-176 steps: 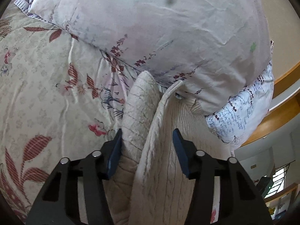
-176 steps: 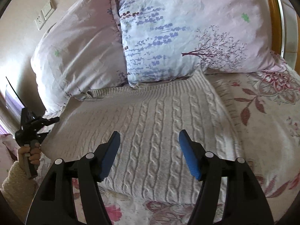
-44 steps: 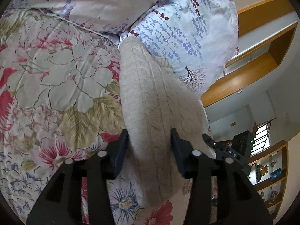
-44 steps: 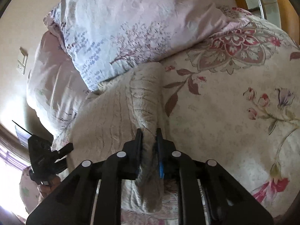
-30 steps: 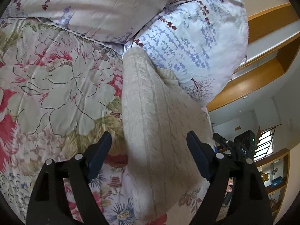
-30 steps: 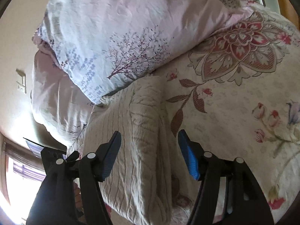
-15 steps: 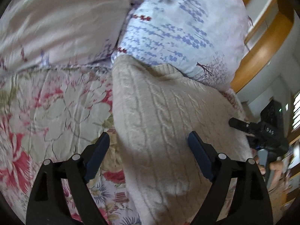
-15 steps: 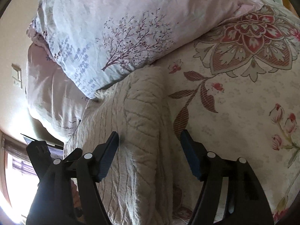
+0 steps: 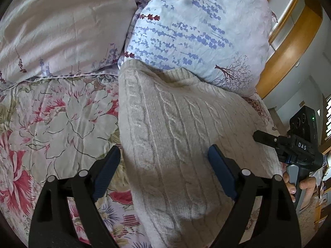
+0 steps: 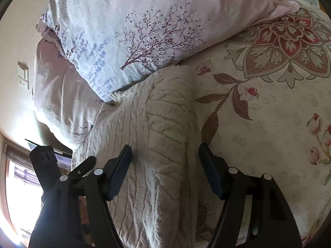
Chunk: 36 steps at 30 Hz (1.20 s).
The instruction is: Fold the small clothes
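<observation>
Sweater point(image 9: 175, 128) folded on bed point(image 9: 62, 119) by pillows point(image 9: 196, 31); left claw point(image 9: 163, 171) and right claw point(image 10: 165, 171) both released, above it.

My left tongs point(image 9: 164, 172) stand wide apart over the cream cable-knit sweater point(image 9: 175, 136), the blue pads clear of the knit on either side. The sweater lies folded in a long strip on the floral bedspread point(image 9: 58, 119), its far end tucked against the lavender-print pillow point(image 9: 192, 33). A pale pink pillow point(image 9: 62, 26) sits to the left. At the right edge I see my right tongs point(image 9: 289, 142), held in a hand point(image 9: 300, 186).
</observation>
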Motion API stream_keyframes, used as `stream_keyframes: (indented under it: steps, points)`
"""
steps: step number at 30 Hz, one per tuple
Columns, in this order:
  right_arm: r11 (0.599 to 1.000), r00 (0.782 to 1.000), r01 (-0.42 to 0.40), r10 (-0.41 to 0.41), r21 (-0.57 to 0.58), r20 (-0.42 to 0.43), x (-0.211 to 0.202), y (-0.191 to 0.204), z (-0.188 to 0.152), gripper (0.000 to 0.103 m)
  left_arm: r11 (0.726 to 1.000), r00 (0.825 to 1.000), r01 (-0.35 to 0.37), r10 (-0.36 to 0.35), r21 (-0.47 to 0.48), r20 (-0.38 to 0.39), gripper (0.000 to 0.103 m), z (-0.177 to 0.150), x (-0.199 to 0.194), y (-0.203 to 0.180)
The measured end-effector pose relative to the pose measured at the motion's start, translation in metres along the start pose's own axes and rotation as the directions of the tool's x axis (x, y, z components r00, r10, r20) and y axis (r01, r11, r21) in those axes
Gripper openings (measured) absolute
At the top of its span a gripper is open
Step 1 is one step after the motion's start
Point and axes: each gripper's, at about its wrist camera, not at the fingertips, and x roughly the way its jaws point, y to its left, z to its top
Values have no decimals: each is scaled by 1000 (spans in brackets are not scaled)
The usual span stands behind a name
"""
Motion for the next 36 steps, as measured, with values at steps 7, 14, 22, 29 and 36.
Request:
stream_keyframes:
  steps: [7,14,22,29,36]
  points:
    - [999,999,-51,51,11,-10,2,-4,0,66,998,999,47,-48,-41,-24,87,0,3,4]
    - [997,997,-75,76,9,-21,4,-6,0,61,982,988,141,-147,-128,-37,85,-1,11,16]
    - [997,997,-78,78,3,-20,3,-6,-1,59,969,982,178,-186,-170,-28,83,-3,9,22]
    - [997,997,-76,76,-5,-24,5,-6,-1,53,962,980,191,-198,-196,-15,79,-1,11,26]
    - [995,995,-101,101,19,-6,6,-8,-4,34,947,975,218,-224,-236,4,61,-7,6,41]
